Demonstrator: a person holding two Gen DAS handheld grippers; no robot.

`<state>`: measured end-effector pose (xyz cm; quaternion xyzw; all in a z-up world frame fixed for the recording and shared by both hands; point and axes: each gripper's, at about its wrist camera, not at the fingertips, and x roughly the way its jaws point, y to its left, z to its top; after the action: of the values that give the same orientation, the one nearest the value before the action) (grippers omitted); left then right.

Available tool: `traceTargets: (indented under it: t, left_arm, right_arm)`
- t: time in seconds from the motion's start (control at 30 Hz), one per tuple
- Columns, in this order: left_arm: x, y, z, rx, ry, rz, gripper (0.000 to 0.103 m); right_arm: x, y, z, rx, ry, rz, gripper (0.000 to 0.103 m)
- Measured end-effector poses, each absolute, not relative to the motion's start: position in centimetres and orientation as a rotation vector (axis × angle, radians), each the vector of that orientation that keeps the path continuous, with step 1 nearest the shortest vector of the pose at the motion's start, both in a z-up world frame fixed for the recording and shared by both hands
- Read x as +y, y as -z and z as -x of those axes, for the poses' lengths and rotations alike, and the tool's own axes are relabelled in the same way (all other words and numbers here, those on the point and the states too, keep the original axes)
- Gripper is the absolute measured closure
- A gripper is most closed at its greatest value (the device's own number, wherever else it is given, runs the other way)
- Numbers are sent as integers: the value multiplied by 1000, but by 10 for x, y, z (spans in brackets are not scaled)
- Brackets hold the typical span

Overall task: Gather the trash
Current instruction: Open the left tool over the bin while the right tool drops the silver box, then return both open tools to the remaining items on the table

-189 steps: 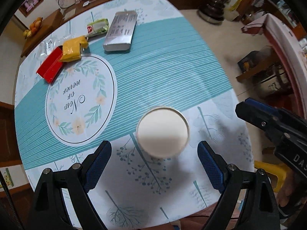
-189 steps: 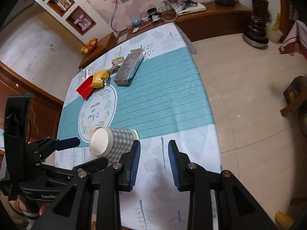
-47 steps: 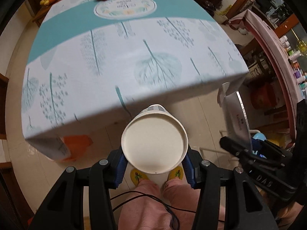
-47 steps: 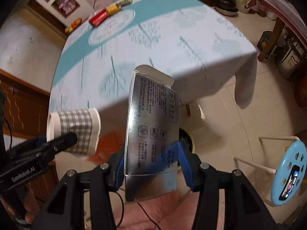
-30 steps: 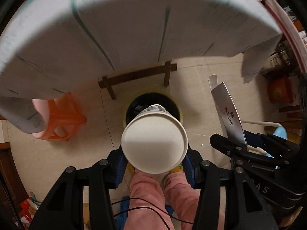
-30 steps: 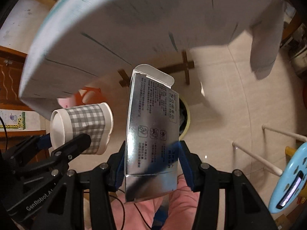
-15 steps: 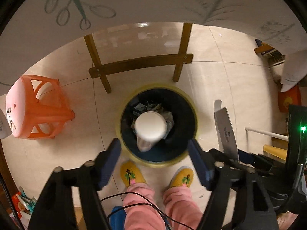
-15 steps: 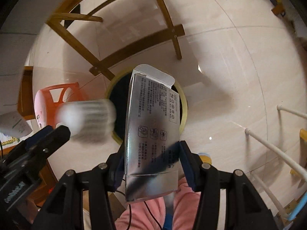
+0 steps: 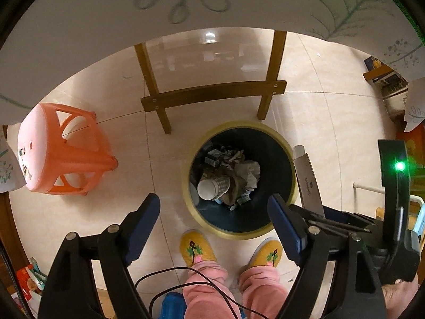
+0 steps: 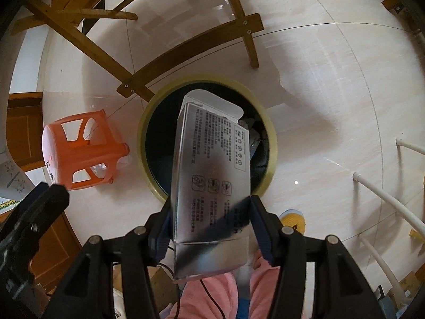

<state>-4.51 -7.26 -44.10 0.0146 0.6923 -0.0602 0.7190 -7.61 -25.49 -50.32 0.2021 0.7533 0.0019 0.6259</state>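
Observation:
A dark trash bin (image 9: 233, 235) with a yellow rim stands on the floor under the table, part full of crumpled trash. The checked paper cup (image 9: 212, 188) lies on its side inside it. My left gripper (image 9: 213, 204) points straight down over the bin, its jaws opening with nothing between them. In the right wrist view, the silver box (image 10: 212, 172) stands between the pads of my right gripper (image 10: 211, 210), over the bin's mouth (image 10: 140, 146). Those jaws are opening, and the pads still touch the box's sides. The box's edge (image 9: 308, 180) also shows in the left wrist view.
An orange plastic stool (image 9: 61, 159) stands left of the bin. A wooden crossbar and legs (image 9: 212, 95) run just behind it. A person's feet in yellow slippers (image 9: 196, 247) stand at the bin's near side. The tablecloth (image 9: 186, 0) hangs overhead. White tubes (image 10: 385, 199) are at right.
The cup has dropped out of my left gripper into the bin and its jaws have spread wide. Both grippers sank below the table toward the bin. The box now leans slightly.

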Motion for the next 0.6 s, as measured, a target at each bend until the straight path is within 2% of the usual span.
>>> traceTargets:
  t: [0.27,0.6]
  left_arm:
    - [-58,434,47,1514,112,-14,21]
    - [-46,422,46,1465,65,-2,21]
  right_arm:
    - [-237,509,62,1719,-15,-474,40]
    - [-226,499,55,1642,-12,-445,39]
